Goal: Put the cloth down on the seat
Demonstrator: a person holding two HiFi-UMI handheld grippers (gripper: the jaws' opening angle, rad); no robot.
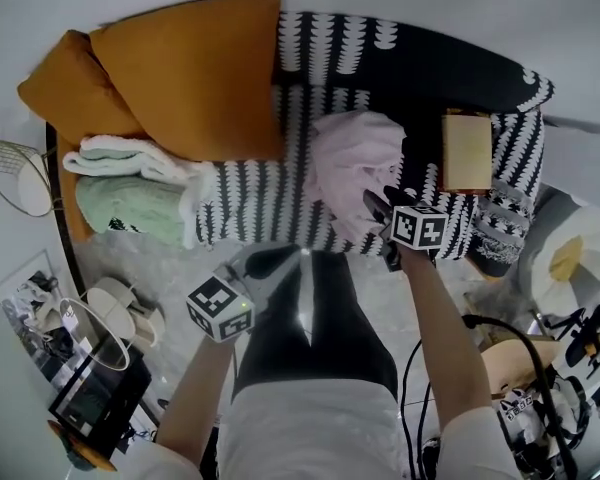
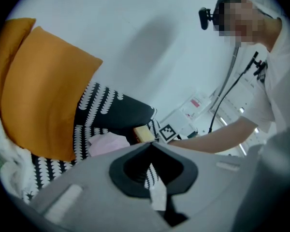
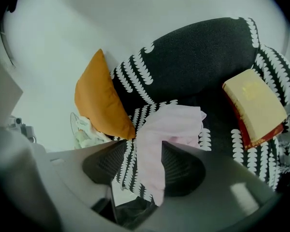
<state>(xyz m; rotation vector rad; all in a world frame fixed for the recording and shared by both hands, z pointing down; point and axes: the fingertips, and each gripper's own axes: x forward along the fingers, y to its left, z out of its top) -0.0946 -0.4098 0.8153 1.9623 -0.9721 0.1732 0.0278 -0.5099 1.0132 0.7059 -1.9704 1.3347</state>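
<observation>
- Head view: pink cloth (image 1: 355,158) is lying bunched on the black-and-white patterned seat (image 1: 270,198), about mid-seat, with its near edge hanging toward the front edge.
- Right gripper (image 1: 380,218) is hovering at the cloth's near edge, with its marker cube just behind on the person's side.
- Left gripper (image 1: 265,263) is hanging lower, in front of the seat and above the person's dark trousers (image 1: 315,318), well apart from the cloth.
- Two orange cushions (image 1: 195,73) are leaning at the seat's left end, folded white and green towels (image 1: 135,183) are sitting below them, and a tan book (image 1: 466,150) is lying on the right end of the seat.
- Left gripper view: left gripper (image 2: 151,146) is showing its jaw tips meeting, so closed, with a bit of patterned fabric showing through the loop behind the tips.
- Beyond it the cloth (image 2: 106,144) is resting on the seat (image 2: 111,110) beside the cushion (image 2: 38,91), and the book (image 2: 144,133) is sitting just right of the cloth.
- Right gripper view: right gripper (image 3: 145,158) is standing with jaws wide apart, not clamping.
- A strip of the cloth (image 3: 171,122) is hanging down between the jaws, lying along the right-hand pad, with a gap to the left-hand pad; the rest is heaped on the seat (image 3: 203,52).
- Book (image 3: 255,105) is lying to the right, while the cushion (image 3: 99,103) and towels (image 3: 84,132) are sitting to the left.
</observation>
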